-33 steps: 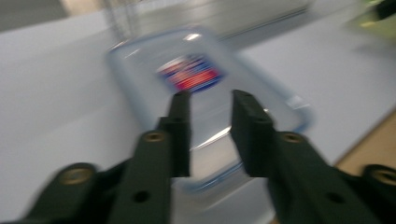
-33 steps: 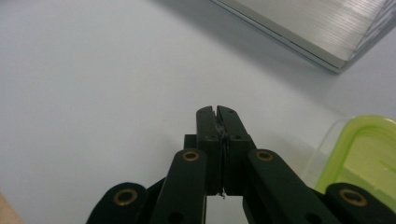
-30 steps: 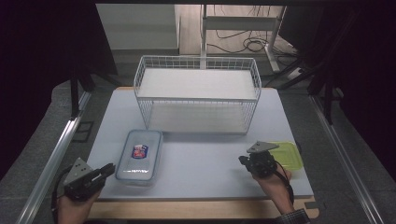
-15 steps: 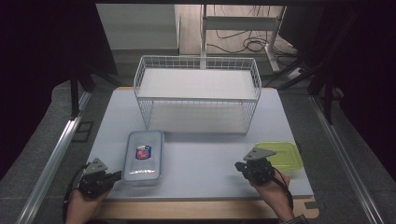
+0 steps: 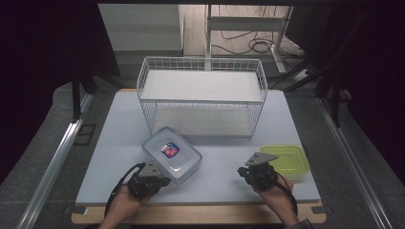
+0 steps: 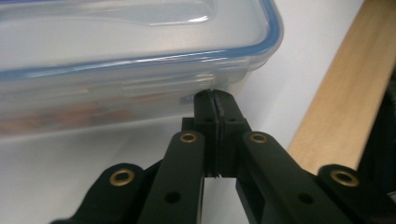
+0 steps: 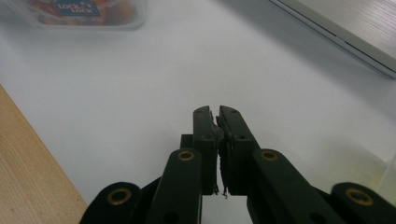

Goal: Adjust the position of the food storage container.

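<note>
The clear container [image 5: 172,154] is a flat, rounded-corner box of see-through plastic with a blue seal running around its lid and a small red, white and blue label on top. It lies on the white tabletop [image 5: 224,157] at the near left, turned at a slant, with its far corner just in front of the wire basket [image 5: 203,98]. In the left gripper view the container's [image 6: 130,60] side wall is cloudy, with something reddish-brown dimly visible through it near the bottom; what it is cannot be told.

The left gripper [image 5: 149,179] sits at the container's near edge, held in the person's left hand [image 5: 125,206]. In its own view the left gripper [image 6: 215,95] has its two black jaws pressed flat together with nothing between them, and their tips stand right at the foot of the container's side wall, at or just short of touching it, below the lid's rim.

The right gripper [image 5: 258,172] rests over bare tabletop further right, well apart from the clear container and just beside a yellow-green lidded box [image 5: 284,160] at the near right. Seen along its own jaws, the right gripper [image 7: 218,112] is closed too, the tips showing only a hairline slit at the very end, and it grips nothing; the tabletop lies beneath it. The clear container's label shows at the top left corner of that view, far off.

The wooden edge [image 5: 191,213] of the table runs along the near side, under both hands.
</note>
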Demonstrator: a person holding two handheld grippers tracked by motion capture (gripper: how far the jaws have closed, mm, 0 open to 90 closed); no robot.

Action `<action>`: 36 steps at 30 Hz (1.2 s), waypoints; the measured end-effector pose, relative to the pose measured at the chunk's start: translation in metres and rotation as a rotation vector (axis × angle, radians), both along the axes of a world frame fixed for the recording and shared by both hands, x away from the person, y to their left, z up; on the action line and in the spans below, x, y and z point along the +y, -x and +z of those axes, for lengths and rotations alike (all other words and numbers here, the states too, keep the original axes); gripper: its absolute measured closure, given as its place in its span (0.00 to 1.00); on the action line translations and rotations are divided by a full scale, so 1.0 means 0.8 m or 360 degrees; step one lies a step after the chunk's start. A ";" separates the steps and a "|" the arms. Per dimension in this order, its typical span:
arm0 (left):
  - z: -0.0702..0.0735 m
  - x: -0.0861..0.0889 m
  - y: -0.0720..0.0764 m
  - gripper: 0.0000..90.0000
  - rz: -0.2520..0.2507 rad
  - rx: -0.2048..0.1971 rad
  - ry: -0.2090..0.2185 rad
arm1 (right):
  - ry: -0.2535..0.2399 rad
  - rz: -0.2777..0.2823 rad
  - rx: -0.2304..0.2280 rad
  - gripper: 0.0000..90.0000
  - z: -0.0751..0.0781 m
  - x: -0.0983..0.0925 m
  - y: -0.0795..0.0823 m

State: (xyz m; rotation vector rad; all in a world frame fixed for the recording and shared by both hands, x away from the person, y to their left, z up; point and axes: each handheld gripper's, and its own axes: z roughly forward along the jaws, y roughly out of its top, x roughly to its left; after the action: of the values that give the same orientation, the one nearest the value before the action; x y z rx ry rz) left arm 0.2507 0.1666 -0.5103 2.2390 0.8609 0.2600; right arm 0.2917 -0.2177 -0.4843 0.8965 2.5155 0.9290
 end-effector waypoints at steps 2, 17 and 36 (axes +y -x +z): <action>0.002 0.030 -0.008 1.00 0.0157 -0.0029 -0.0019 | -0.0035 -0.0004 -0.0002 0.95 0.002 0.000 0.000; -0.017 0.092 -0.118 1.00 0.0484 -0.0041 0.0059 | -0.0087 0.0154 0.0055 0.96 -0.006 0.045 0.012; -0.009 0.010 -0.054 1.00 0.0190 0.0039 0.0076 | -0.0101 0.0056 0.0114 0.99 -0.011 0.041 0.012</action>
State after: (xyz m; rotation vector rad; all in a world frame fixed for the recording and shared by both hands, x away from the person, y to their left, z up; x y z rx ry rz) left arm 0.2938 0.1747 -0.5171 2.1537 1.0051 0.2652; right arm 0.2825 -0.1847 -0.4927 0.9227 2.5832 1.0097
